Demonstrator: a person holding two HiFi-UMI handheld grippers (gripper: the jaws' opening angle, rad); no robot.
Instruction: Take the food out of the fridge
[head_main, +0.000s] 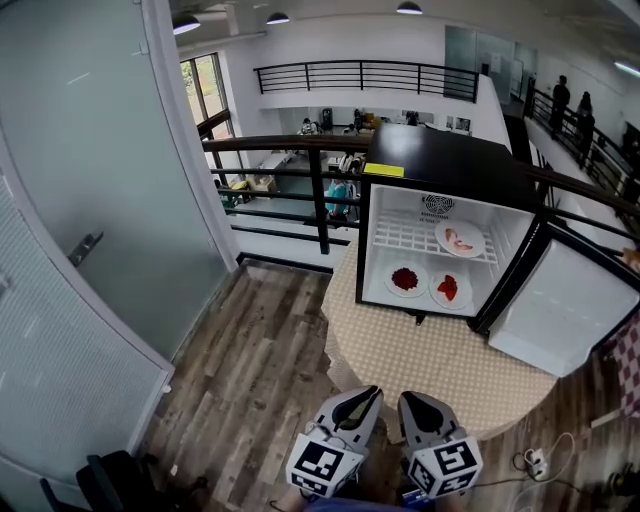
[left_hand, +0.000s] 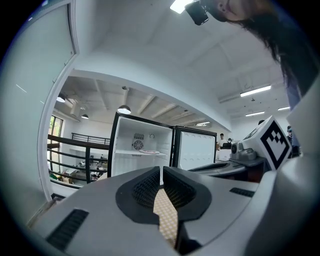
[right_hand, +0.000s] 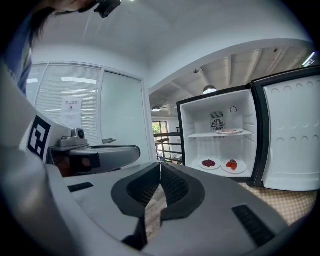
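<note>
A small black fridge (head_main: 440, 165) stands on a round table (head_main: 430, 360) with its door (head_main: 565, 305) swung open to the right. On its wire shelf lies a plate of pinkish food (head_main: 459, 240). On its floor sit a plate of dark red food (head_main: 406, 279) and a plate of bright red food (head_main: 450, 288). My left gripper (head_main: 371, 393) and right gripper (head_main: 409, 399) hang side by side near the table's near edge, both shut and empty. The right gripper view shows the fridge (right_hand: 222, 142) with the plates (right_hand: 209, 163) ahead on the right.
A glass wall with a door handle (head_main: 85, 247) runs along the left. A black railing (head_main: 300, 185) stands behind the table, with a lower floor beyond. A cable and plug (head_main: 535, 462) lie on the wood floor at the lower right. People stand on the far balcony (head_main: 570, 100).
</note>
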